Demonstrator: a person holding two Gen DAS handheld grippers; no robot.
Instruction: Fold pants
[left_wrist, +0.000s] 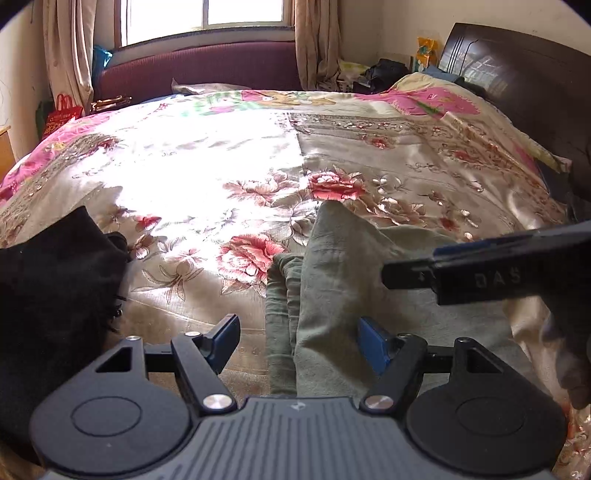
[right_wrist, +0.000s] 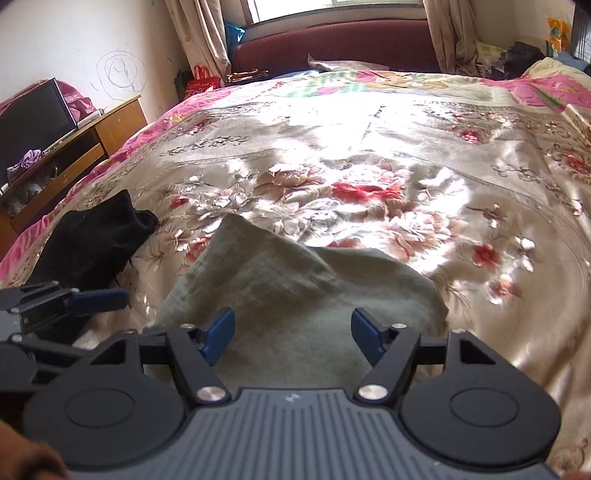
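Grey-green pants (left_wrist: 332, 280) lie folded in a bundle on the floral bedspread (left_wrist: 229, 158), near the bed's front edge. My left gripper (left_wrist: 299, 343) is open just above the bundle's left edge, blue pads apart. My right gripper (right_wrist: 293, 336) is open over the pants (right_wrist: 295, 291), nothing between its pads. The right gripper's body also shows at the right of the left wrist view (left_wrist: 480, 269). The left gripper shows at the left edge of the right wrist view (right_wrist: 74, 301).
A black garment (left_wrist: 55, 280) lies on the bed left of the pants, also in the right wrist view (right_wrist: 96, 236). A dark headboard (left_wrist: 517, 74) stands at the right. A wooden cabinet (right_wrist: 92, 140) with a TV stands beside the bed. A maroon bench (left_wrist: 199, 70) sits under the window.
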